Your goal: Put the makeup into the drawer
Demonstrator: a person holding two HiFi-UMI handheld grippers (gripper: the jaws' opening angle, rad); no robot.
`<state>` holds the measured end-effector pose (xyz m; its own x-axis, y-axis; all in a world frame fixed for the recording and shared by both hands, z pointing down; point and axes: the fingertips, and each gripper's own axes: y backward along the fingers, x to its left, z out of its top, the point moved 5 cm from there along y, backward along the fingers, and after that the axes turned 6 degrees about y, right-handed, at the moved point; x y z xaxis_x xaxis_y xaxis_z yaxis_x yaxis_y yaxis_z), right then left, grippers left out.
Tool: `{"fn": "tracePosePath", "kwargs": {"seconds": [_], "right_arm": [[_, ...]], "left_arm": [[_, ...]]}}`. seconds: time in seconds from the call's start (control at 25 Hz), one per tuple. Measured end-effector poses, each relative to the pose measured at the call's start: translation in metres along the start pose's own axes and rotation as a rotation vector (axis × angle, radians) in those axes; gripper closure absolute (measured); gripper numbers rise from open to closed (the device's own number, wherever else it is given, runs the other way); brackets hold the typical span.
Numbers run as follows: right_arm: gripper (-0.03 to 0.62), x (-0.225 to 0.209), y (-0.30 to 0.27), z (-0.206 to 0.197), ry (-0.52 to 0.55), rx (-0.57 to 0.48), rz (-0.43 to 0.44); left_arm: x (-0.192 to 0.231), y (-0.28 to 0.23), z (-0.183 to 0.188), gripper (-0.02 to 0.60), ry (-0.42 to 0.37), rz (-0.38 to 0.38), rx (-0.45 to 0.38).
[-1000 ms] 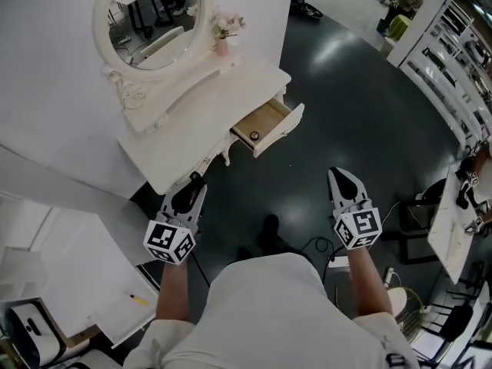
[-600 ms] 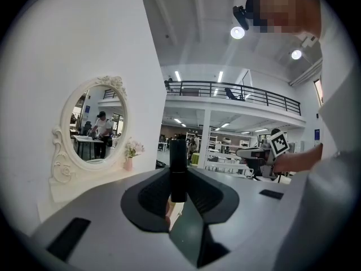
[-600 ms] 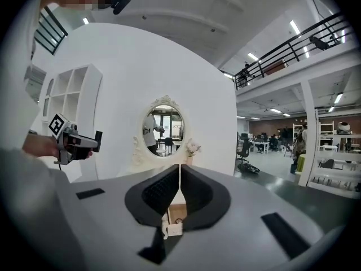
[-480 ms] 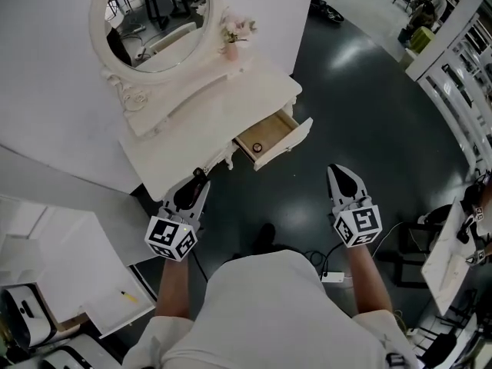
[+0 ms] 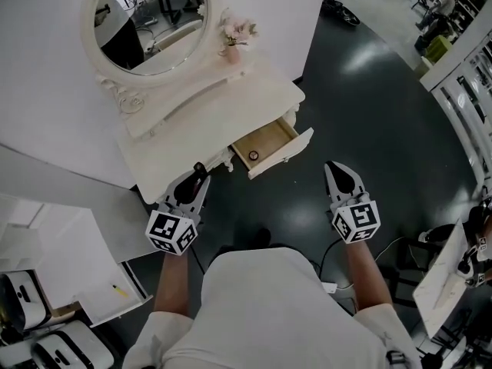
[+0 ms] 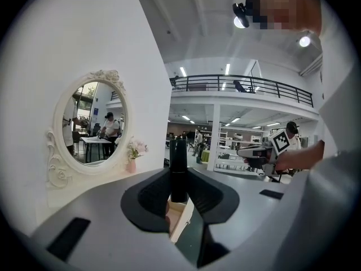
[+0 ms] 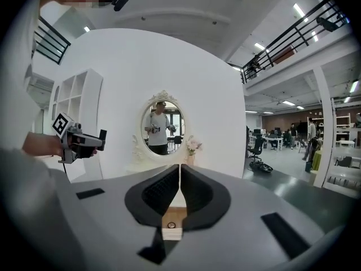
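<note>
My left gripper [image 5: 197, 171] is shut on a slim black makeup tube [image 6: 179, 167], which stands upright between the pads. It hovers at the front left corner of the white vanity [image 5: 201, 121]. The vanity's wooden drawer [image 5: 286, 153] is pulled open, to the right of this gripper and ahead of it. A small ring-shaped item [image 5: 253, 155] lies inside. My right gripper [image 5: 336, 167] is shut with nothing in it, over the dark floor to the right of the drawer. In the right gripper view the right gripper [image 7: 180, 173] points at the drawer [image 7: 172, 218].
An oval mirror [image 5: 148, 20] and a small pink flower vase [image 5: 230, 40] stand on the vanity against a white wall. A white shelf unit [image 5: 54, 260] is at the lower left. A table edge [image 5: 442, 279] and cables sit at the right.
Both grippers have moved forward toward the vanity, which now sits closer. The left gripper's tip with the tube now reaches the vanity's front corner. Neither gripper's jaws have changed.
</note>
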<state>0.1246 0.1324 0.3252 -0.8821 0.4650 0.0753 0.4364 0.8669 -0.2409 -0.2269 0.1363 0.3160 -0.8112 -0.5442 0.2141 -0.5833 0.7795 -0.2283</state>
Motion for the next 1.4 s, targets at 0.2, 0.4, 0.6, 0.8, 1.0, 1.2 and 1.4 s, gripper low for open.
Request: {"fn": "tracePosePath", "kwargs": {"seconds": [0.2,0.4,0.6,0.8,1.0,1.2,1.4], "right_arm": [[0.565,-0.018,-0.014,-0.002,-0.004,0.004,0.021],[0.565,-0.028,-0.026,-0.004,-0.005,0.010,0.034],[0.565,-0.033,-0.039,-0.007,-0.015,0.031,0.027],[0.565,-0.036,-0.062,-0.009,-0.006,0.060,0.008],[0.565,-0.032,-0.089,-0.014,0.006,0.107,-0.001],[0.565,-0.034,-0.123,-0.015,-0.003,0.143,-0.029],[0.565,-0.034,-0.148,-0.017,-0.019,0.178,-0.068]], "left_arm": [[-0.005,-0.022,0.001,0.485,0.002,0.013,0.007],[-0.003,-0.037,0.002,0.485,0.005,0.014,0.021],[0.010,-0.050,-0.001,0.485,0.022,0.015,0.045],[0.035,-0.073,-0.003,0.485,0.022,-0.015,0.062],[0.063,-0.100,-0.001,0.485,-0.009,-0.067,0.085],[0.096,-0.134,-0.004,0.485,-0.017,-0.121,0.119],[0.119,-0.168,-0.010,0.485,-0.042,-0.195,0.177]]}}
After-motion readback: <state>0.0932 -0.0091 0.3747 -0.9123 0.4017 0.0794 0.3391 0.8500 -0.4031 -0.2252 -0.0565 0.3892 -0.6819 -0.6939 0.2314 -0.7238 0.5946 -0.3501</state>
